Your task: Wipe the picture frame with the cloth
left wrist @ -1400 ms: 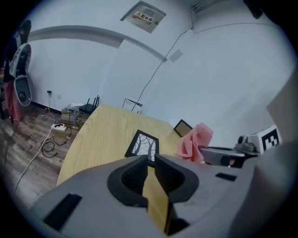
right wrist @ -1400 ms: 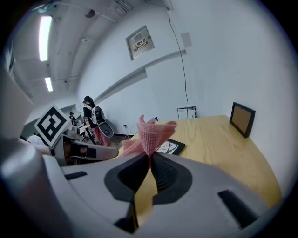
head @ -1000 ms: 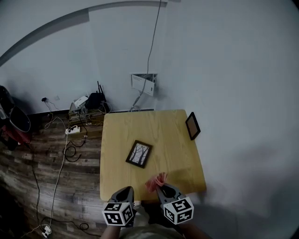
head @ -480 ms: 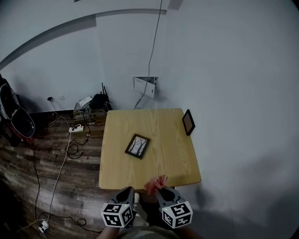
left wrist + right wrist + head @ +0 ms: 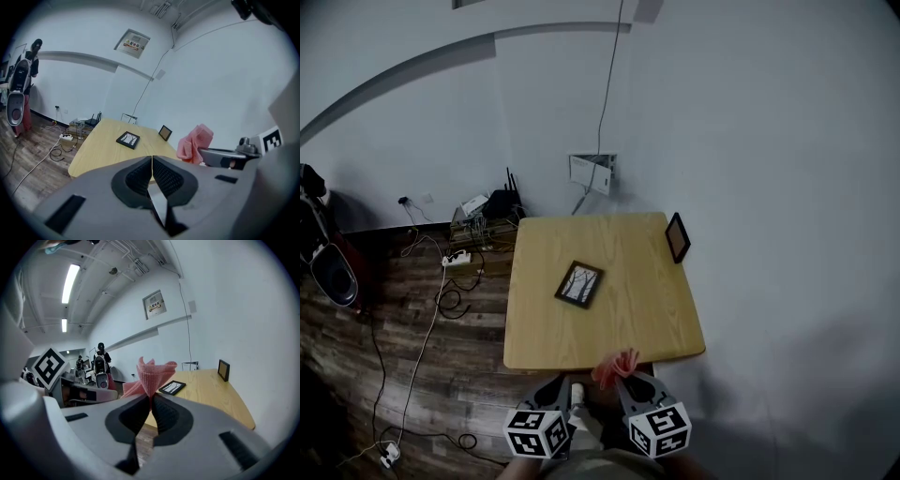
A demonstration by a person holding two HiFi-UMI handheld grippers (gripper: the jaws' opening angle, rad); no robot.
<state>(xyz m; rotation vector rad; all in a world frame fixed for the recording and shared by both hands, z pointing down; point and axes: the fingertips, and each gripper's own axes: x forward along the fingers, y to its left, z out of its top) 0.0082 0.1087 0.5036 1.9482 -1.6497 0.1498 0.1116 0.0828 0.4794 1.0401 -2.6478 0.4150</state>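
Note:
A dark picture frame (image 5: 579, 284) with a tree print lies flat near the middle of the wooden table (image 5: 534, 342); it also shows in the left gripper view (image 5: 128, 139) and the right gripper view (image 5: 172, 387). A second, smaller frame (image 5: 678, 236) stands at the table's far right edge. My right gripper (image 5: 628, 382) is shut on a bunched pink cloth (image 5: 152, 373), which sticks up just off the table's near edge (image 5: 616, 367). My left gripper (image 5: 555, 389) hangs beside it, shut with nothing between its jaws (image 5: 152, 161). Both grippers are well short of the flat frame.
A wall runs close along the table's right side. A router (image 5: 494, 201), a power strip (image 5: 453, 257) and loose cables lie on the wood floor to the left. A white box (image 5: 592, 172) hangs on the back wall. A person (image 5: 21, 89) stands far left.
Both grippers, with the cloth, have drawn back from over the table's near part to just off its near edge. The frames on the table have not moved.

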